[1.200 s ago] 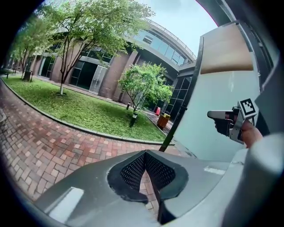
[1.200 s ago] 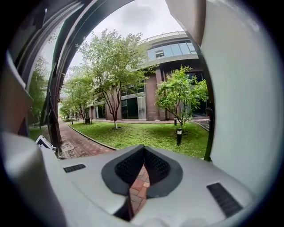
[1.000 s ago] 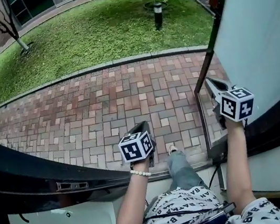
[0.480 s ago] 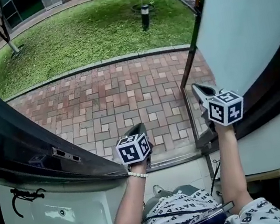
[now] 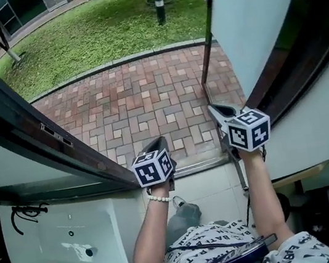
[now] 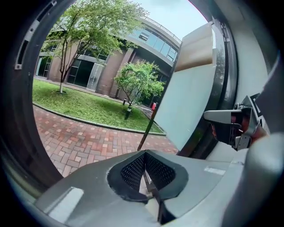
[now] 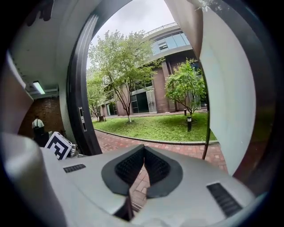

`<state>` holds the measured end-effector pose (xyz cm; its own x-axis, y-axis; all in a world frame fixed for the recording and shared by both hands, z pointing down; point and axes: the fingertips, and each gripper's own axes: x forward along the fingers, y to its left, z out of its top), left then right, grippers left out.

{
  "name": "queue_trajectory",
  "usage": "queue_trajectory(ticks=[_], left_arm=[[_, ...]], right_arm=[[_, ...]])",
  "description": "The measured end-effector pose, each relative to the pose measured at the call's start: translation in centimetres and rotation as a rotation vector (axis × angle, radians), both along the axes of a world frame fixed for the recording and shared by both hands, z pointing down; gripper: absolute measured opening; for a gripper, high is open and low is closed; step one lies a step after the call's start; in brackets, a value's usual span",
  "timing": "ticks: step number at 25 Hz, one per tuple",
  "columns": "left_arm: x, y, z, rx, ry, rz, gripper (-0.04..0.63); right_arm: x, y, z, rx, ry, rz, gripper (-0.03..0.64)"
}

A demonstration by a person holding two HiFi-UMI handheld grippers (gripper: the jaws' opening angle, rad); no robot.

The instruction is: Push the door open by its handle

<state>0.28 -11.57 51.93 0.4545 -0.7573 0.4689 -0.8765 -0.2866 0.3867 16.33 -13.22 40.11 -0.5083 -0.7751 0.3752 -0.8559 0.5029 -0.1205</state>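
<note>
The door (image 5: 257, 12) is seen swung wide open on the right, a big pale panel in a dark frame. Past the doorway, a green lawn (image 5: 92, 33) is spread out, and a red brick path (image 5: 145, 93) is laid in front of it. On the left, the dark door frame (image 5: 25, 123) is seen slanting down. The handle (image 5: 204, 46) is a long thin dark bar that is fixed along the door's front edge.

The right gripper (image 5: 214, 111) is held up by the lower part of the handle, with its tip just beside the bar (whether the bar is really touched cannot be told). In the right gripper view its jaws are pressed tight together with nothing in them, and the handle is seen a little to their right, with the pale door next to it.

The left gripper (image 5: 161, 139) is held lower and to the left, well apart from the handle, above the doorstep. Its jaws are closed tight too, and nothing is held in them. A small bead bracelet (image 5: 159, 198) is worn on the left wrist.
</note>
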Motion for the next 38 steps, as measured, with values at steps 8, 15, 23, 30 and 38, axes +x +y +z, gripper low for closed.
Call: queue_trajectory(ticks=[8,15,23,30,38], left_arm=[[2.5,15.5,1.0,-0.012,-0.036,-0.059,-0.014],[4.6,25.7,1.1,-0.06,-0.118,-0.073,-0.012],[6.4,29.6,0.5,-0.057,-0.144,-0.014,-0.012],[5.8,33.4,-1.0,0.017,-0.141,-0.003,-0.012],[0.7,41.5,-1.0,0.052,-0.106,-0.031,-0.012]], right_arm=[[1.3,14.2,3.7,-0.046,-0.041,-0.077,-0.002],[3.3,23.6,6.9,-0.123,-0.115,-0.087,-0.002],[2.4,28.9,7.6,-0.123,-0.14,-0.089,-0.002],[0.7,33.7,7.6,-0.094,-0.076,-0.094,-0.002],[-3.5,42.2,8.8,-0.103,-0.025,-0.089,-0.003]])
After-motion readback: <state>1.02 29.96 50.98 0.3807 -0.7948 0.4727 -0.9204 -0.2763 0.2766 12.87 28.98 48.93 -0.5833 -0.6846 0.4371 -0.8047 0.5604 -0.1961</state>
